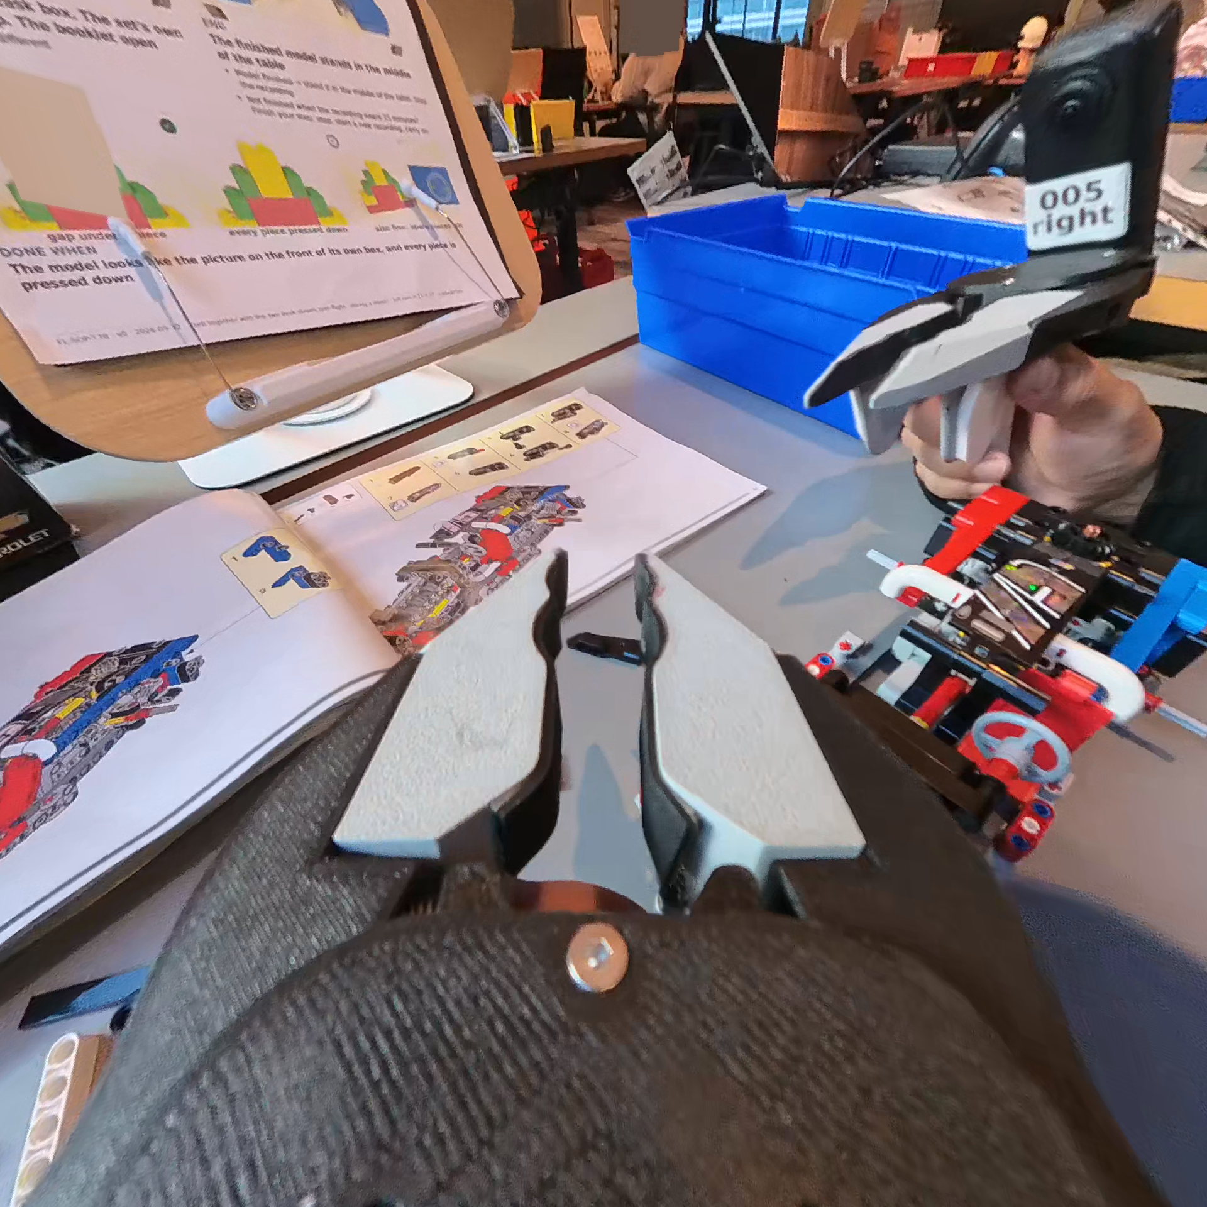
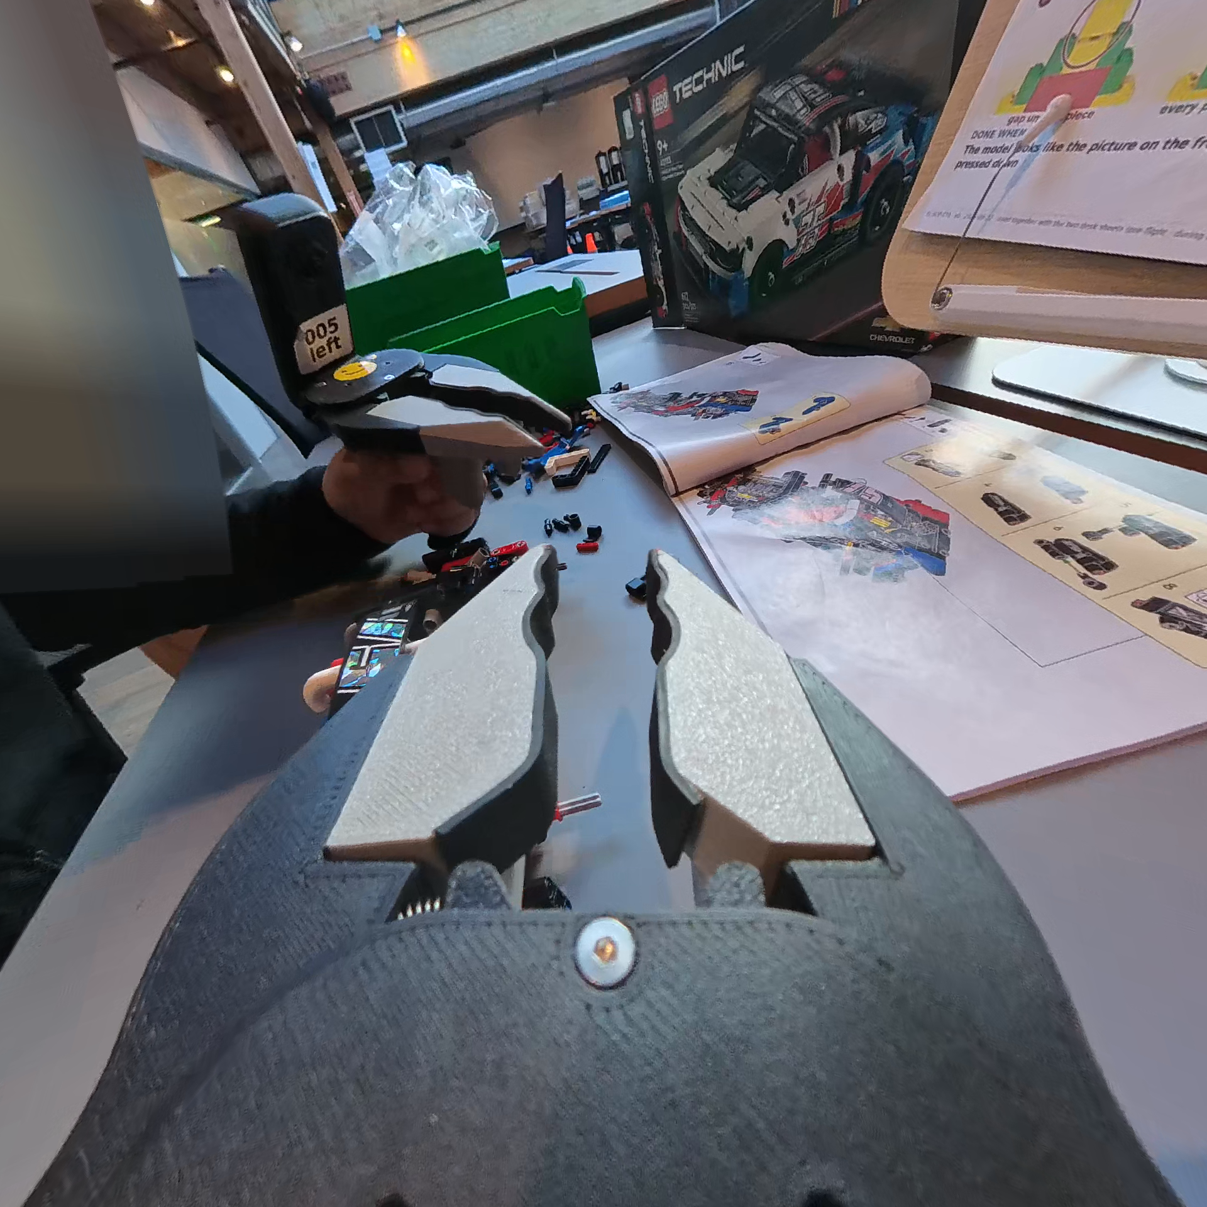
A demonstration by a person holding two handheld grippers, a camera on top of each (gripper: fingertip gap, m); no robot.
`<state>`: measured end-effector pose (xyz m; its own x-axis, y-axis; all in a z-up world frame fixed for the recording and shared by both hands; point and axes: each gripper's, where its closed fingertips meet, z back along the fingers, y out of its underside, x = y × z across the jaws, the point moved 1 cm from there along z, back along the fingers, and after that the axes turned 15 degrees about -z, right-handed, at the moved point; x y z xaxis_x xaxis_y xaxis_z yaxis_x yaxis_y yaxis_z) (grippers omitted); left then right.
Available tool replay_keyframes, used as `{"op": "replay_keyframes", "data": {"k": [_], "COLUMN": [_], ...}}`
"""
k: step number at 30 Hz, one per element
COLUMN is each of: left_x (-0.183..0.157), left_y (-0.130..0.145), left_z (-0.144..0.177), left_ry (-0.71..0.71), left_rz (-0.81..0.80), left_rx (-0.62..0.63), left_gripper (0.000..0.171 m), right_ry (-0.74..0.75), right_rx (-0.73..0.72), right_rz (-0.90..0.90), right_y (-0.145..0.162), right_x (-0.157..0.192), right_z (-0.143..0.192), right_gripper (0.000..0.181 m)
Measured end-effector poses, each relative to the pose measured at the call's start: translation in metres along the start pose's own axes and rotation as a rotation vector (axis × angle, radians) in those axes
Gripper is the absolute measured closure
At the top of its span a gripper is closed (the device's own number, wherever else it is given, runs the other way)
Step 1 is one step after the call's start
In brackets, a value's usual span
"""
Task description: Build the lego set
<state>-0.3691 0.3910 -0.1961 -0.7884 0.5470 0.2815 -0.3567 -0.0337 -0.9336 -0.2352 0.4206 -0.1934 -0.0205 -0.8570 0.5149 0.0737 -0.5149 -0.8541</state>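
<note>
The part-built red, blue and black Lego car (image 1: 1019,640) stands on the grey table at the right; in the right wrist view it (image 2: 379,646) is mostly hidden under my right gripper's left finger. My left gripper (image 1: 597,568) is open and empty above the table. A small black piece (image 1: 604,646) lies on the table in the gap between its fingers. My right gripper (image 2: 601,562) is open and empty, with the same black piece (image 2: 637,588) by its right fingertip. Each gripper shows in the other's view, the right one (image 1: 842,385) held above the car, the left one (image 2: 548,431) over loose pieces.
The open instruction booklet (image 1: 326,588) lies ahead, with a document stand (image 1: 261,196) behind it. A blue bin (image 1: 816,294) stands at the back right. A green bin (image 2: 496,326), the set's box (image 2: 784,183) and scattered small pieces (image 2: 568,522) lie to the left. Left tips to right tips: about 12 cm.
</note>
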Motion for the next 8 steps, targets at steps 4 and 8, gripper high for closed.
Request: {"op": "replay_keyframes", "data": {"k": [4,8], "left_x": [-0.001,0.002], "left_y": [0.006,0.009], "left_z": [-0.002,-0.001], "left_ry": [0.006,-0.023], "left_rz": [-0.026,-0.083], "left_rx": [0.021,0.042], "left_gripper": [0.154,0.155], "right_ry": [-0.017,-0.007], "right_rx": [-0.04,-0.039], "right_rz": [-0.024,-0.055], "right_y": [-0.005,-0.006], "right_x": [0.0,-0.004], "right_z": [0.005,0.005], "right_gripper": [0.161,0.161]}}
